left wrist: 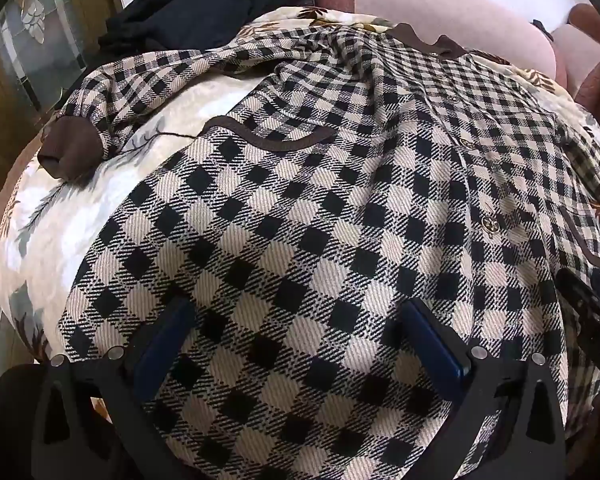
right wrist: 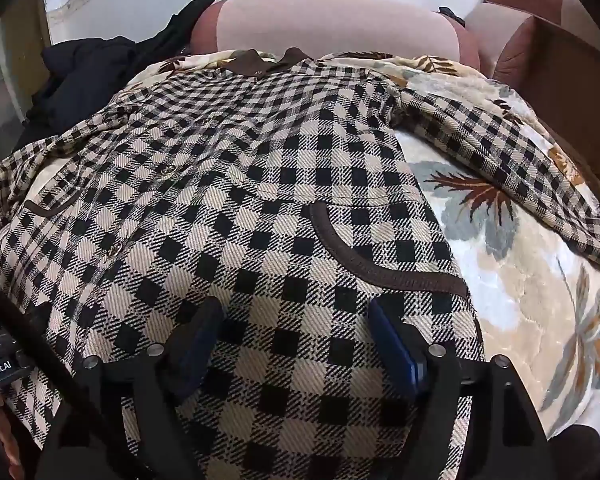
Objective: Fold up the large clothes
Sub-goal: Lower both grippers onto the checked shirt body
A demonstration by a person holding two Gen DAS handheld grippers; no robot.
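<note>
One checked jacket [left wrist: 340, 208] lies spread, front up, on a flowered blanket [left wrist: 52, 240] that covers a couch, with its brown collar [left wrist: 424, 42] toward the pink backrest [left wrist: 440, 4] and its hem toward the near edge of the blanket. From the left: one sleeve runs out toward the blanket's left edge and ends in a brown cuff [left wrist: 70, 152]; then come two brown-trimmed pocket openings, one [left wrist: 268, 140] on the left half and one [right wrist: 380, 264] on the right half, with a row of buttons [left wrist: 490, 220] between them (three can be counted). The other sleeve [right wrist: 512, 184] stretches toward the blanket's right edge. One dark garment [left wrist: 204, 4] is heaped at the far left corner.

The left claw [left wrist: 296, 344] sits over the hem's left part, fingers spread, gripping nothing. The right claw [right wrist: 296, 344] sits over the right part just below the pocket, likewise spread and empty.
</note>
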